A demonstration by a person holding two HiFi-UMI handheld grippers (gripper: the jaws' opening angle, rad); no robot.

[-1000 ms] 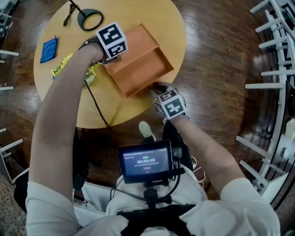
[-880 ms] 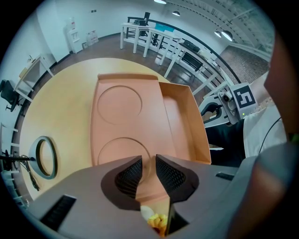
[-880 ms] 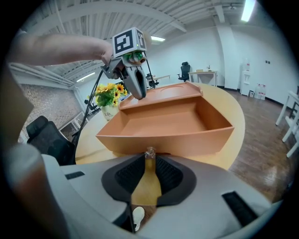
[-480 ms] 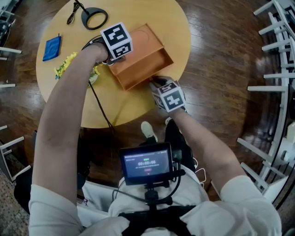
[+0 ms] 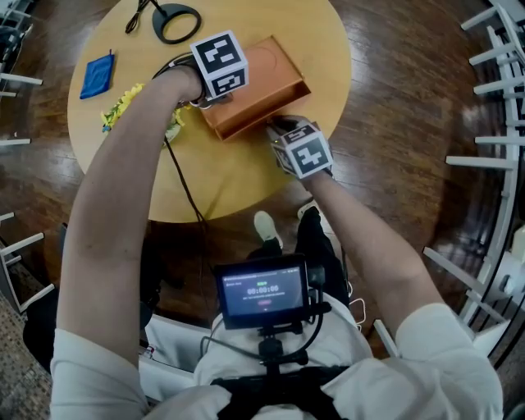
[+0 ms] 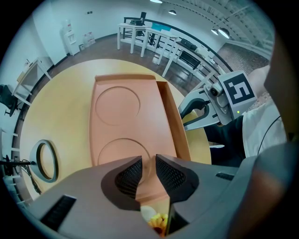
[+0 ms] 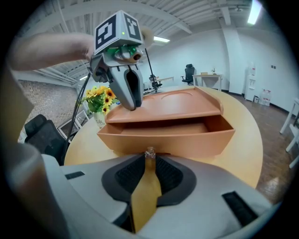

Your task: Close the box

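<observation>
An orange-brown box (image 5: 267, 66) lies on the round wooden table (image 5: 238, 184); its drawer (image 7: 168, 139) stands part-way out toward me. My right gripper (image 7: 149, 158) is shut on the small clear knob (image 7: 149, 152) on the drawer's front, and it sits at the box's near side (image 5: 279, 129). My left gripper (image 6: 148, 173) rests on the box's top (image 6: 122, 126) near its left end, jaws nearly together with nothing between them. From the right gripper view, its fingers (image 7: 130, 88) touch the top's edge.
A small vase of yellow flowers (image 7: 100, 99) stands just left of the box. A blue cloth (image 5: 97, 75) and a black ring with a cable (image 5: 178, 22) lie farther back-left. White racks (image 5: 492, 148) line the room at the right. The table's edge is close to me.
The drawer has slid further into the box, with my right gripper following it on the knob. My left gripper has stayed on the box's top.
</observation>
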